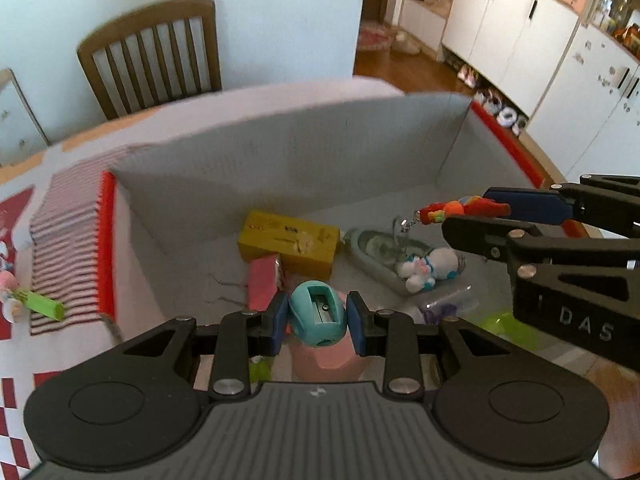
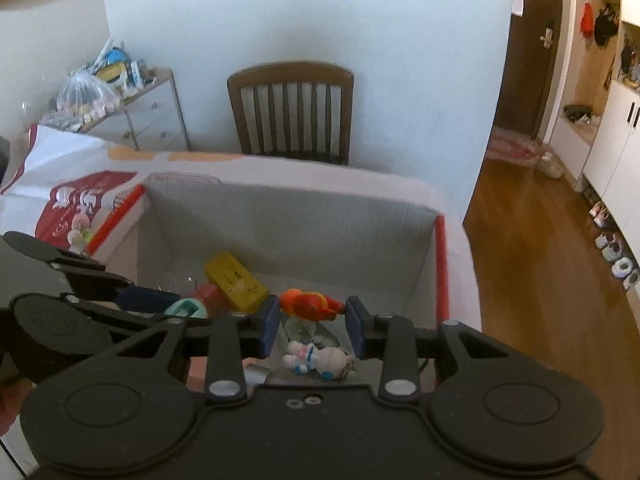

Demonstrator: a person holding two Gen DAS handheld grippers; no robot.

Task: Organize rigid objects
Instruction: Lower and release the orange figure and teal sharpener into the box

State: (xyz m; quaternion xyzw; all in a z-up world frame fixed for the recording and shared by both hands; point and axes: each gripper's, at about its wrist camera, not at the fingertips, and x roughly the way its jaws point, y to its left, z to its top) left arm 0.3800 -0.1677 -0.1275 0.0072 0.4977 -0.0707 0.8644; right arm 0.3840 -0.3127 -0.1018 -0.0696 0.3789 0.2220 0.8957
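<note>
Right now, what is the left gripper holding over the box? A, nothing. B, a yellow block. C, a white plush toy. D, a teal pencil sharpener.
D: the left gripper is shut on the teal sharpener, while the yellow block and white plush lie in the box.

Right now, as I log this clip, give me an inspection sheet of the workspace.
Surface: table under a printed red-and-white cover.
Job's things: grey box, open, holding a yellow block, a white plush figure and a pink item.
Clutter: green item on a striped cloth beside the box.
Grippers: left gripper shut on a teal pencil sharpener; right gripper shut on a red-orange toy; both over the box.
Cables: nothing seen.
Surroundings: wooden chair, white cabinets, wood floor.
</note>
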